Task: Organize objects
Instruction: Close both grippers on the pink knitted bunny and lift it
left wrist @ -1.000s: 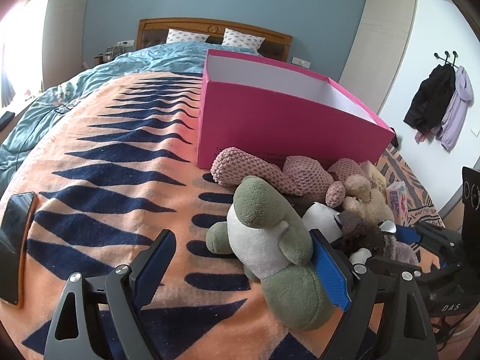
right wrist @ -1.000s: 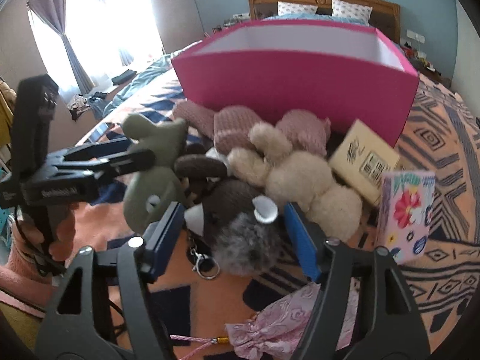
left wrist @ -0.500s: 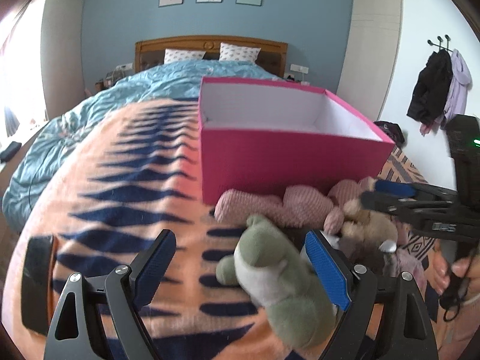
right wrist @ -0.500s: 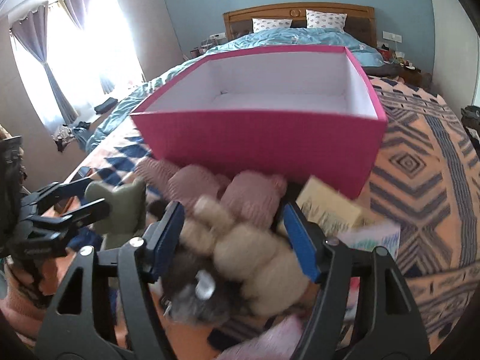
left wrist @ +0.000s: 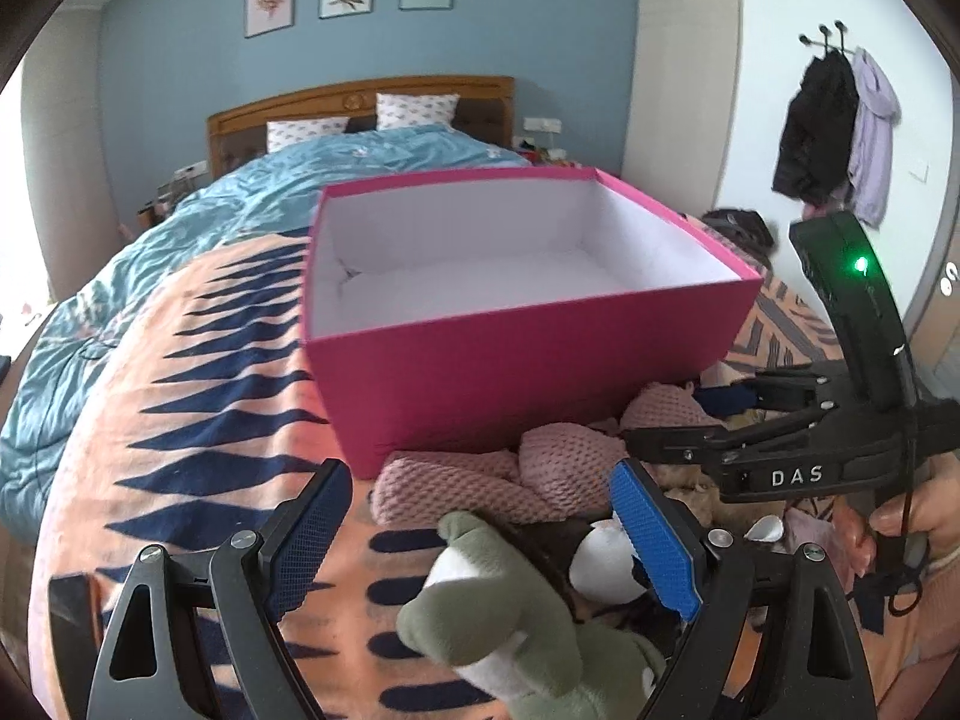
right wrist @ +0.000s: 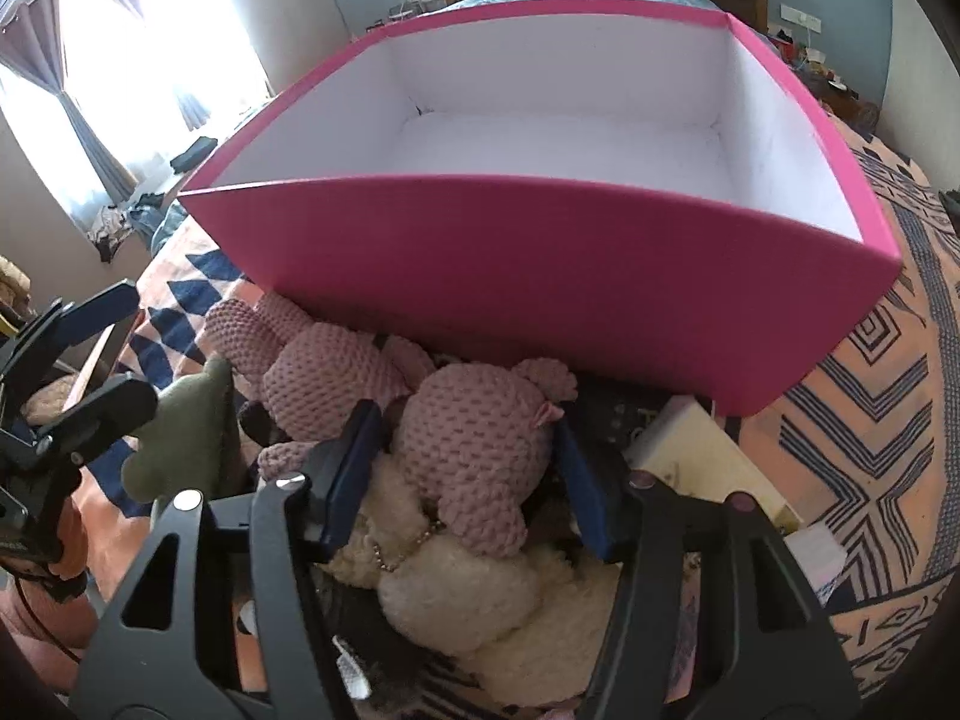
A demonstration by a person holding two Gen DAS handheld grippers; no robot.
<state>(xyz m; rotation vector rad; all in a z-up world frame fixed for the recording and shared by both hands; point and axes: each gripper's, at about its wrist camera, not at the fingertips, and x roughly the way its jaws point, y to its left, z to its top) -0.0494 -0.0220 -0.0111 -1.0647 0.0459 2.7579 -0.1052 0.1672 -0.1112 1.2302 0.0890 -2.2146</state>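
An empty pink box (right wrist: 540, 276) with a white inside stands on the patterned bedspread. Plush toys are heaped against its near wall. My right gripper (right wrist: 468, 474) straddles a pink knitted plush (right wrist: 474, 450); its jaws are closing, and a sliver of cream plush (right wrist: 456, 588) still shows beside the left pad. My left gripper (left wrist: 480, 534) is open wide above a green and white plush dinosaur (left wrist: 510, 618), which lies low near its right finger. The box (left wrist: 528, 372) lies straight ahead of it, and the right gripper (left wrist: 678, 420) reaches in from the right.
A yellow booklet (right wrist: 702, 462) lies at the box's right corner. A dark phone (left wrist: 66, 618) rests on the bedspread at far left. Blue duvet and headboard (left wrist: 360, 102) are beyond the box. Coats (left wrist: 834, 132) hang on the right wall.
Both grippers have advanced toward the box, whose inside now shows. The right one passed from the grey mouse plush over the cream one to the pink knitted plush, and its jaws have narrowed.
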